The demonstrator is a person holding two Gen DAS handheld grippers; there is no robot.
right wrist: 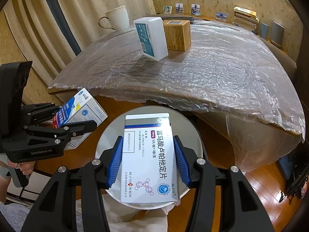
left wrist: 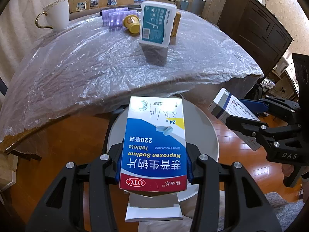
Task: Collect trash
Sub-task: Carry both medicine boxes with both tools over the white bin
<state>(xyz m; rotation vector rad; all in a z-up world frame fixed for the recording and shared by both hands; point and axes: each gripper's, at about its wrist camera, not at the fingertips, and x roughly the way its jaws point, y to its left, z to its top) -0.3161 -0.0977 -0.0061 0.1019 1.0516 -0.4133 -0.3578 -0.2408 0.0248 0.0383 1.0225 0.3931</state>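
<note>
Left gripper (left wrist: 153, 166): black two-finger tool with blue pads, clamped on the sides of a blue, white and red cardboard tablet box (left wrist: 154, 145) printed "Naproxen Sodium".
Blue tablet box: held flat between the pads, above a round white bin (left wrist: 210, 135); a white flap hangs open at its near end.
Right gripper (right wrist: 148, 162): same black tool, its blue ribbed pads (right wrist: 115, 160) pressed against both long sides of a white rectangular medicine box with a grey band and dark print (right wrist: 148, 158).
White medicine box: held over the round white bin's (right wrist: 195, 135) opening, which it largely covers in the right wrist view.
Bin: stands on a glossy orange wooden floor (left wrist: 73, 133), just beside the table edge.
Table (right wrist: 222, 73): covered with crinkled clear plastic sheet.
On the table: a white and teal plastic floss-pick case (left wrist: 157, 24) standing upright, a brown cardboard box (right wrist: 178, 35) touching it, a small yellow cup (left wrist: 132, 24) on its side, lilac hair rollers (left wrist: 115, 17), a white mug with gold handle (left wrist: 57, 13).
</note>
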